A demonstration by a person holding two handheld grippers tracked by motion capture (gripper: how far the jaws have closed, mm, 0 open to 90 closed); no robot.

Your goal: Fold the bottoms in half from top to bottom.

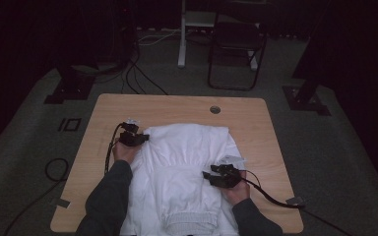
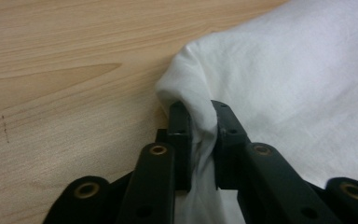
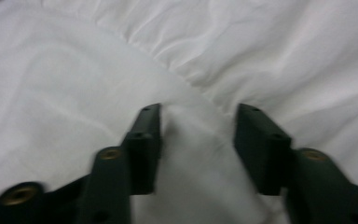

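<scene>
I am mid-fold on the white cotton garment [image 1: 184, 167] spread across the pale wooden table [image 1: 113, 105]; my left gripper [image 2: 200, 122] pinches its far-left corner, my right gripper [image 3: 198, 122] straddles a ridge half-wide, unclamped; next, probably, close and lift together.

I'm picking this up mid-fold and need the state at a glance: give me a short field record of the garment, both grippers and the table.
garment: white garment spread flat, ribbed hem toward the person
left gripper: shut on a pinched fold at the garment's far left corner
right gripper: jaws apart, resting on the cloth at its right side, fabric between them, not pinched
table: wooden, round hole near far edge
</scene>
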